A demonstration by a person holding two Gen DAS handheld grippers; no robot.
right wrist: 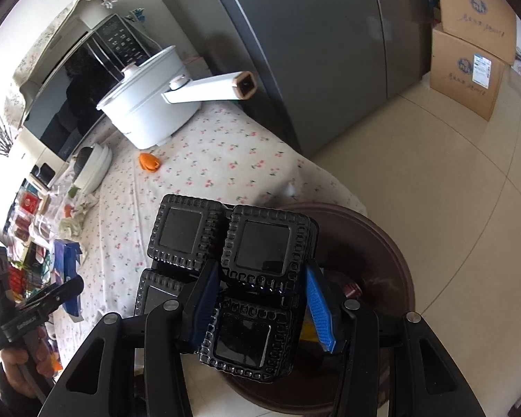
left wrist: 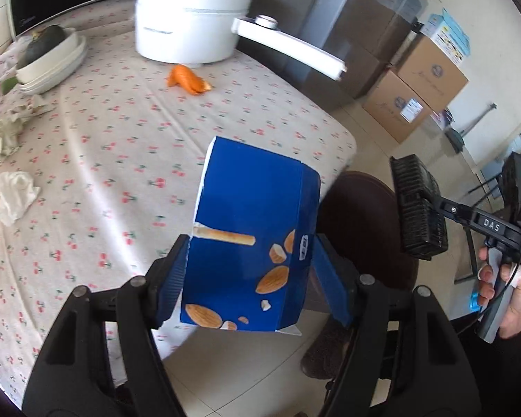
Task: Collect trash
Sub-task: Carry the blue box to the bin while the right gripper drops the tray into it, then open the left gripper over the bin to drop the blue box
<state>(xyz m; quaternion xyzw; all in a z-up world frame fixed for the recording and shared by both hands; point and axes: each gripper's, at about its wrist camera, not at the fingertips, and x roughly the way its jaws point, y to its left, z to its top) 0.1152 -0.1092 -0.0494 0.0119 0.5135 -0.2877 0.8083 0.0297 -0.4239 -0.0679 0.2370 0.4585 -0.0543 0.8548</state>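
Note:
My left gripper (left wrist: 253, 278) is shut on a blue snack box (left wrist: 257, 229) printed with biscuits and almonds, held above the table's near edge. The box also shows in the right wrist view (right wrist: 66, 271). My right gripper (right wrist: 260, 302) is shut on a black plastic biscuit tray (right wrist: 236, 271) with square pockets, held over a dark brown round bin (right wrist: 382, 253) beside the table. The tray also shows in the left wrist view (left wrist: 416, 208). Orange peel (left wrist: 187, 80) and crumpled tissues (left wrist: 15, 196) lie on the cherry-print tablecloth (left wrist: 104, 160).
A white electric pot (left wrist: 191, 21) with a long handle stands at the table's back. Stacked white bowls (left wrist: 52, 62) hold a dark squash. More crumpled paper (left wrist: 3, 132) lies at the left. A grey fridge (right wrist: 312, 34) and cardboard boxes (right wrist: 469, 66) stand on the tiled floor.

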